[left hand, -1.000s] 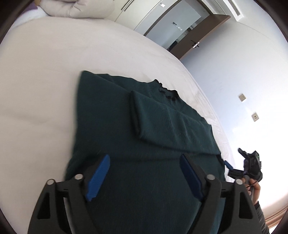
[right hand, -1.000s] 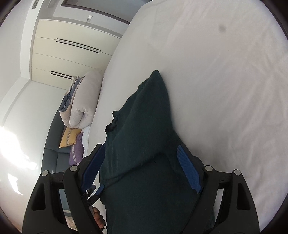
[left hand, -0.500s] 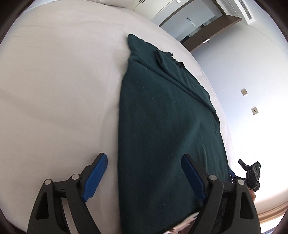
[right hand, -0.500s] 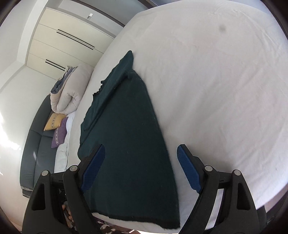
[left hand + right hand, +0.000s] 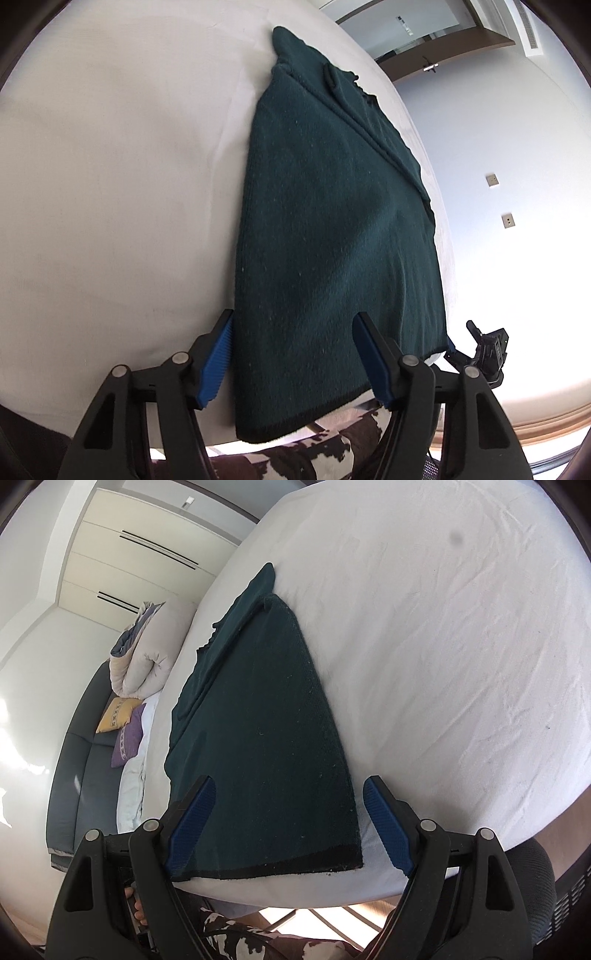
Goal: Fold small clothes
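Observation:
A dark green knitted sweater [image 5: 332, 229] lies flat on the white bed [image 5: 110, 184], sleeves folded in, its hem at the near edge. It also shows in the right wrist view [image 5: 266, 738]. My left gripper [image 5: 295, 354] is open, with its blue pads on either side of the hem's left part, holding nothing. My right gripper [image 5: 288, 827] is open, straddling the hem's right corner, also empty. The right gripper also shows in the left wrist view [image 5: 487, 350], beyond the hem's right corner.
A rolled duvet [image 5: 147, 653] and yellow and purple cushions [image 5: 122, 716] lie on a grey sofa [image 5: 74, 775] to the left. A door [image 5: 424, 55] stands beyond the bed. A patterned cloth [image 5: 332, 443] lies below the bed's near edge.
Both grippers have drawn back toward the near edge of the bed and lowered to the sweater's hem. The sweater itself has not moved.

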`<state>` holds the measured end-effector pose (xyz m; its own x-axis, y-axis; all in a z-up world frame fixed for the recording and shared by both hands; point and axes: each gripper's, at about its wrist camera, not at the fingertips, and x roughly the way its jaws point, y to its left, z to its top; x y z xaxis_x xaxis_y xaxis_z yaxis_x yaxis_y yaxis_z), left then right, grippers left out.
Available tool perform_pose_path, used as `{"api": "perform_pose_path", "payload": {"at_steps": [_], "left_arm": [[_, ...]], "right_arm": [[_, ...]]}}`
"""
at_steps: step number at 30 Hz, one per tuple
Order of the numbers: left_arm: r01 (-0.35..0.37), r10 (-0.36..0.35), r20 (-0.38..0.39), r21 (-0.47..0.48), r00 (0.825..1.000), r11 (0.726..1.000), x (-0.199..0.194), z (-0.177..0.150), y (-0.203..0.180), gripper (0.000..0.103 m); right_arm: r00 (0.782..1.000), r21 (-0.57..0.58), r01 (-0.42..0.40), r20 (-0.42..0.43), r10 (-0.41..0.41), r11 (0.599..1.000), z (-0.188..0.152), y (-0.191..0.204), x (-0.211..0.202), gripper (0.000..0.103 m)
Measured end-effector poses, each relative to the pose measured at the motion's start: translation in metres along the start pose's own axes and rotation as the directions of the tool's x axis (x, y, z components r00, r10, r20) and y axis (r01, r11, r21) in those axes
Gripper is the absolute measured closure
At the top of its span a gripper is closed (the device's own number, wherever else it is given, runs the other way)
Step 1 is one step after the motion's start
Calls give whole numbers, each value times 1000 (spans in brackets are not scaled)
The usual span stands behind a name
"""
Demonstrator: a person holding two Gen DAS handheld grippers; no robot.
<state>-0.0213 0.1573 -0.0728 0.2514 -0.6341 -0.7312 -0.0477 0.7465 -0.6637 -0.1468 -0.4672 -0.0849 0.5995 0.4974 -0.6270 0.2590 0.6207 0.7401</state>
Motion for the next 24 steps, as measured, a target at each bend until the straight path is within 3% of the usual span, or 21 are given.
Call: {"api": "perform_pose_path", "payload": {"at_steps": [3, 9, 12, 16, 20, 21, 24], "left_arm": [[24, -24, -10, -27, 1000, 999, 2, 1, 3, 39], [13, -14, -37, -20, 999, 1000, 6, -3, 1, 52], [10, -11, -40, -29, 999, 1000, 7, -3, 4, 63], [0, -2, -50, -35, 999, 999, 8, -4, 8, 84], [3, -5, -58, -33, 998, 999, 11, -6, 11, 94], [5, -7, -56, -34, 998, 999, 11, -7, 11, 95], [12, -14, -50, -31, 999, 999, 9, -9, 13, 95]], "right_arm": [[1000, 9, -14, -11, 14, 1000, 4, 3, 3, 21], [1000, 25, 3, -12, -3, 1000, 13, -3, -6, 21], [1000, 42, 16, -28, -15, 999, 18, -8, -11, 21], [995, 25, 49, -86, -47, 998, 21, -9, -4, 21], [990, 14, 58, -126, -56, 998, 20, -5, 4, 21], [989, 10, 59, -138, -57, 998, 20, -3, 6, 22], [981, 2, 64, -184, -62, 998, 17, 2, 15, 43]]}}
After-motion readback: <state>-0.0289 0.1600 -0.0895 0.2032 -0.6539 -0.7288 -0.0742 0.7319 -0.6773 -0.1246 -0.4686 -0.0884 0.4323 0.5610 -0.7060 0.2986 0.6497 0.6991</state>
